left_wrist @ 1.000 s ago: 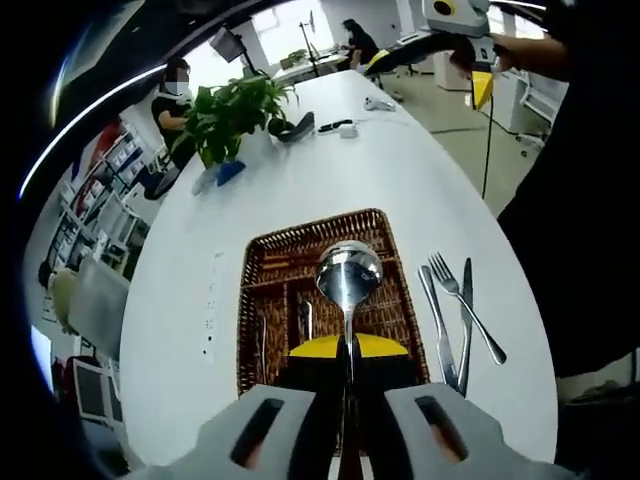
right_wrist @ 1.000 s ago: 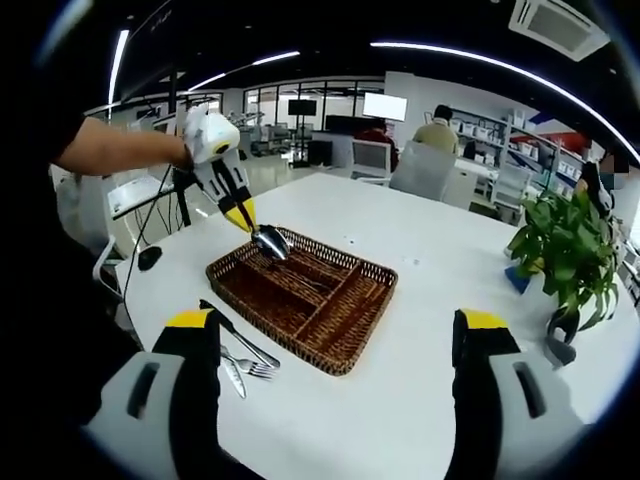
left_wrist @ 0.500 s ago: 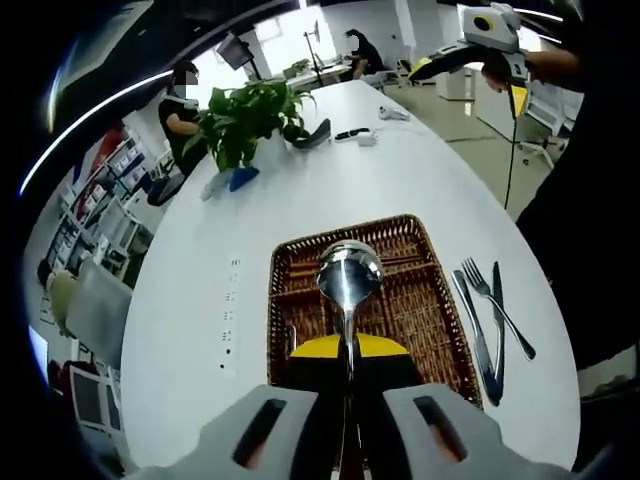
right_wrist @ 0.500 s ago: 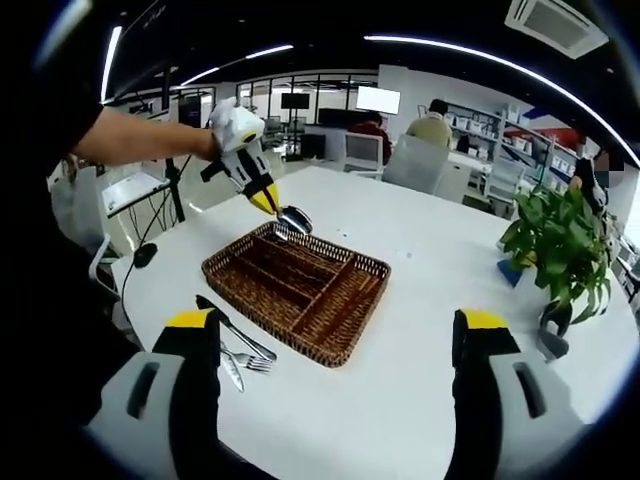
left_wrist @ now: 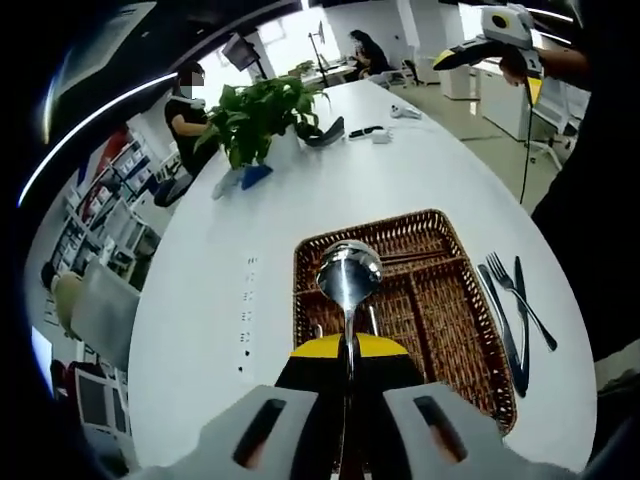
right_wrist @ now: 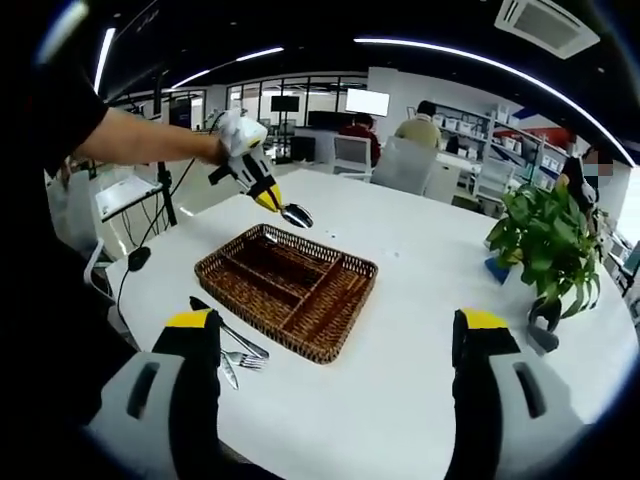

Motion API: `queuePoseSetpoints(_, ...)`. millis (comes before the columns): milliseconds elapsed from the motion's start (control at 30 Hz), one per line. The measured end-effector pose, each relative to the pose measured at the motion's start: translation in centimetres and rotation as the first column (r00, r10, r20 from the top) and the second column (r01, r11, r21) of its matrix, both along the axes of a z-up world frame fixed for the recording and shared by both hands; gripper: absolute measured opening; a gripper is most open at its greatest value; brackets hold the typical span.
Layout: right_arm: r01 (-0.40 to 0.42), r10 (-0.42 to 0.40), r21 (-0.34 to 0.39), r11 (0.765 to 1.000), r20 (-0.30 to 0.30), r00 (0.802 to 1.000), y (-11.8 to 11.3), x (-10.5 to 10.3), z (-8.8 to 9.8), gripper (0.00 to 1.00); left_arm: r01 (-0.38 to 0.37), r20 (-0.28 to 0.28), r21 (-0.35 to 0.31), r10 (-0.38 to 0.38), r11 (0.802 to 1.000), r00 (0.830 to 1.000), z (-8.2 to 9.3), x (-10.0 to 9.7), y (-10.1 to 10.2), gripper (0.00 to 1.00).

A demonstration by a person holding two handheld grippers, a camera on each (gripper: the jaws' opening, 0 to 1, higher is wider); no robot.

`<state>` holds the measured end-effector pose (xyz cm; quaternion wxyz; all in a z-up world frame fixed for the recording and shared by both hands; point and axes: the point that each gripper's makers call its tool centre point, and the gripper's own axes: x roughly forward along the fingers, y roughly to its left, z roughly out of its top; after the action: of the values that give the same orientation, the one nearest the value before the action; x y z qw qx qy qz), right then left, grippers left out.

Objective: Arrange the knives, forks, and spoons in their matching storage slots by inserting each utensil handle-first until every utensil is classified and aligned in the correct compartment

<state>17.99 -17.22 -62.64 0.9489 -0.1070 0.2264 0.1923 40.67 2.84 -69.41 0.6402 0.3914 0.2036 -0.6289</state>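
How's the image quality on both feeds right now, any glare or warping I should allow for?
Left gripper view: bright highlights on the shiny metal spoon, washed-out windows at the top, and the white table bulges from fisheye. Right gripper view: ceiling light strips arc, the brown wicker tray reads sharp, and the open right gripper looms large.

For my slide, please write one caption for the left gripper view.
Left gripper holds a shiny metal spoon above the brown wicker cutlery tray on the white table.
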Motion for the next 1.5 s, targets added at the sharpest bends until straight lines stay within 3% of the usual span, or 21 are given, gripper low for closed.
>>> queuePoseSetpoints(267, 0.003, -0.003, 0.008, 1.000, 0.008, 1.000, 0.1, 0.3, 0.2, 1.00, -0.020, 0.012, -0.009, 0.020, 1.000, 1.000, 0.7, 2.4, 0.0, 0.00)
queuePoseSetpoints(567, 0.018, -0.018, 0.024, 1.000, 0.004, 1.000, -0.6, 0.3, 0.2, 1.00, -0.020, 0.029, -0.015, 0.020, 1.000, 0.999, 0.3, 3.0, -0.5, 0.00)
queuePoseSetpoints(967, 0.044, -0.044, 0.008, 0.999, -0.023, 0.999, -1.9, -0.4, -0.6, 1.00, -0.022, 0.008, -0.015, 0.022, 1.000, 1.000, -3.1, 3.4, -1.5, 0.00)
queuePoseSetpoints(1500, 0.059, -0.060, -0.010, 0.998, -0.080, 0.995, -2.5, -0.9, -2.2, 1.00, -0.067, -0.034, 0.003, 0.067, 0.998, 0.997, -7.4, 4.7, -0.6, 0.00)
